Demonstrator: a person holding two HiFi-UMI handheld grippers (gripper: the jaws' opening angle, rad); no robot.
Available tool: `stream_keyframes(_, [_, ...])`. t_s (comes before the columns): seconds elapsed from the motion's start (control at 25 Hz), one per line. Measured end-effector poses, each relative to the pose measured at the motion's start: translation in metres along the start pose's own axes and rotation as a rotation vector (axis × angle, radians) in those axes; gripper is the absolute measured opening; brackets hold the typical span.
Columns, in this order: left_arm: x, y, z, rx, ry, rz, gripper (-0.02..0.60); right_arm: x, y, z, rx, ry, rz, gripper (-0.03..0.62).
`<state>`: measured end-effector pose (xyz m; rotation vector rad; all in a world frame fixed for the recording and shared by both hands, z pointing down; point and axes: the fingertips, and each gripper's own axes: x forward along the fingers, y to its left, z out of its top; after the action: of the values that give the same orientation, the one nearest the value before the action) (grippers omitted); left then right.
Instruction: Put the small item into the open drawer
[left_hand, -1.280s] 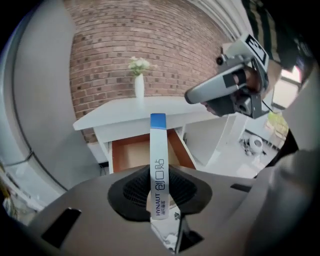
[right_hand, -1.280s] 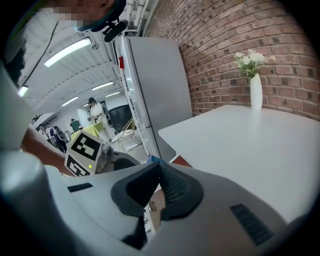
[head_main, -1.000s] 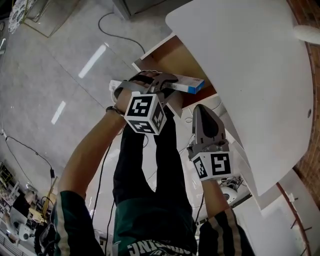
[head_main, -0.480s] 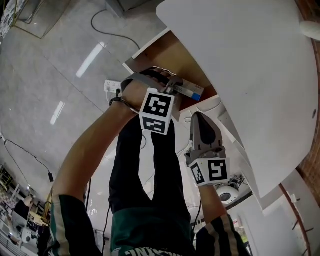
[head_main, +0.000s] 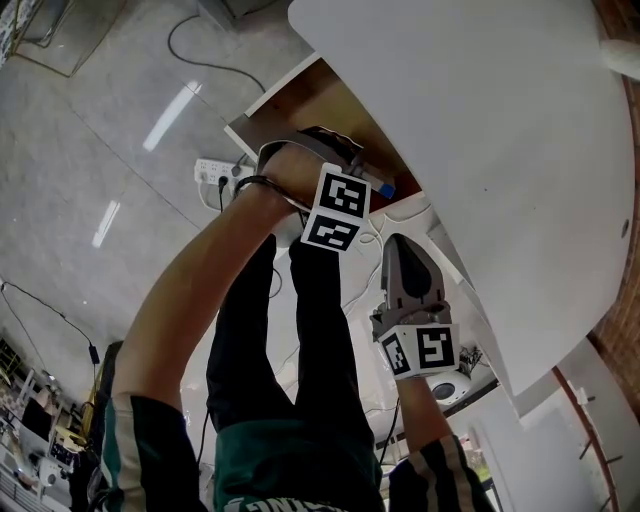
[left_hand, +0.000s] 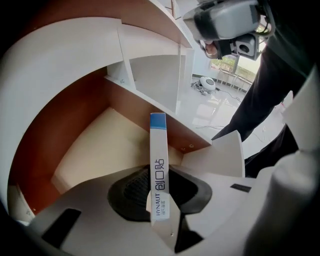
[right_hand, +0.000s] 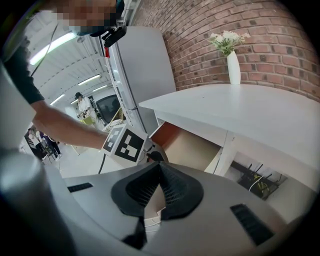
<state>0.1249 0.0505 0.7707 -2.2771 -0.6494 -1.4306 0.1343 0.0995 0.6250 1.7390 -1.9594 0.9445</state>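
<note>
Between the dark ribbed pads (left_hand: 131, 192) of your left gripper (left_hand: 159, 171) sits the small item, a slim white box (left_hand: 158, 150) with a blue end and dark print along its narrow face. The jaws are clenched on its lower part, so you are grasping it firmly. That gripper points steeply down. The box stands out past the jaw tips, blue end farthest from you, over the open drawer (left_hand: 92, 150). Whether the box touches the drawer, I cannot tell. In the head view only the blue tip peeks out beyond your gripper's marker cube (head_main: 337, 208), seen against the drawer's reddish-brown wall.

Your right gripper (right_hand: 159, 169) is clenched on nothing, its jaw tips pressed together. It hangs beside the drawer, just under the table's rim and nearer your body than the left one. It aims toward the drawer's open side.

The drawer has reddish-brown walls and a pale beige floor, and it is pulled out from under the edge of the white table (head_main: 480, 130). At the far edge of the tabletop a white vase (right_hand: 233, 65) of pale flowers stands against a brick wall (right_hand: 280, 45). On the glossy grey floor (head_main: 90, 140), a white power strip (head_main: 213, 172) shows just beside your left wrist in the head view. A dark cable (head_main: 205, 55) curls farther off.
</note>
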Motion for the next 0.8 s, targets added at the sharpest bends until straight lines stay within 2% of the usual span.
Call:
stream_keyframes(0.56, [0.02,-0.014,-0.019,-0.003,0.054,-0.148,0.095,0.006,0.002,0.0,0.021,0.008,0.013,0.025])
stream_keyframes(0.8, [0.025,-0.015,-0.023,-0.01,0.061,-0.161,0.095,0.007,0.009,-0.006,0.018,0.025,0.028,0.025])
